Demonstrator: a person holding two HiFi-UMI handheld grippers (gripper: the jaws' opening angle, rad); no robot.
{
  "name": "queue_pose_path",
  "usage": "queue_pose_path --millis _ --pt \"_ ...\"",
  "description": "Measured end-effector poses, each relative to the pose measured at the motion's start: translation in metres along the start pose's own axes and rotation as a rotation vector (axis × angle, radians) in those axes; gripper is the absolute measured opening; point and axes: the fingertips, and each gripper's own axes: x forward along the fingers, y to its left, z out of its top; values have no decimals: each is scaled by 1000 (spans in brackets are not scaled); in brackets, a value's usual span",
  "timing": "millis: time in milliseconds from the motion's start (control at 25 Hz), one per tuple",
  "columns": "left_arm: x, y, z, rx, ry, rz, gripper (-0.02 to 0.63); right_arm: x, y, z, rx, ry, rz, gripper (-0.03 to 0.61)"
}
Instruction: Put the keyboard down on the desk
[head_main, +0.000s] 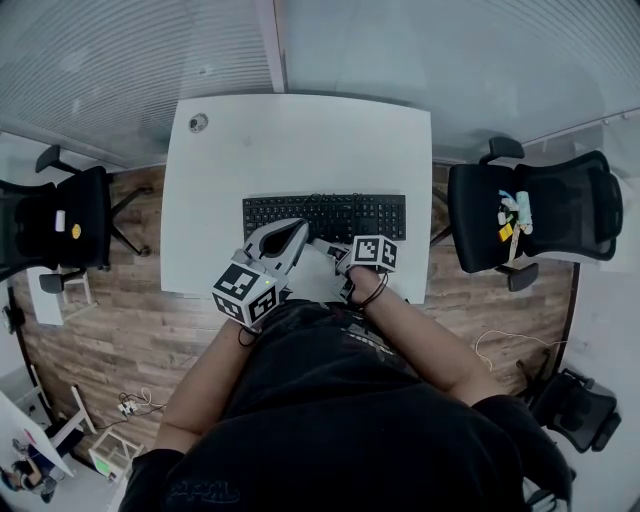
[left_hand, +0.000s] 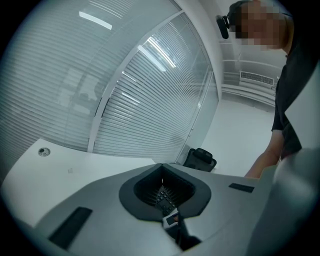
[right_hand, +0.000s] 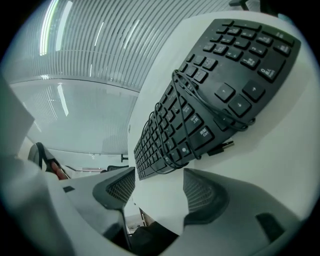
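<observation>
the keyboard (head_main: 325, 215) lies flat on the white desk (head_main: 300, 140), close to the near edge and running side to side, with its own black cable (right_hand: 172, 125) coiled in loops over the keys and the usb plug (right_hand: 226, 147) sticking out past the near rim onto the desk top. neither of my tools has hold of it.

my right gripper (right_hand: 160, 192) sits just in front of the keyboard's near edge with its jaws spread wide; only bare desk shows between the ribbed pads (right_hand: 202, 192), and the keyboard is beyond the tips, apart from them.

my left gripper (left_hand: 161, 167) has its jaws drawn together, the tips meeting at a thin seam with nothing clamped there; through the hollow between the dark pads i can see a few of the keys below. in the head view it points over the left part of the keyboard's near edge.

farther out, a round grommet (head_main: 199, 122) sits in the desk's far left corner. a black office chair (head_main: 60, 225) stands at the left of the desk and another chair (head_main: 545, 210) at the right, both on the wooden floor (head_main: 120, 340).
</observation>
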Motion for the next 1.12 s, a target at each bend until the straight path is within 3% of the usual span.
queue_pose_path --millis 160,480,760,1120 --pt "1 -1 -1 0 3 -3 15 -1 12 -6 -51 48 13 310" --pt "3 0 9 2 -11 0 15 -20 56 1 -299 61 47 263" --pt "4 -5 18 11 -26 -2 15 -54 114 33 -670 -105 41 148" --pt "3 -8 39 70 -58 4 15 -103 209 52 -1079 -353 75 54"
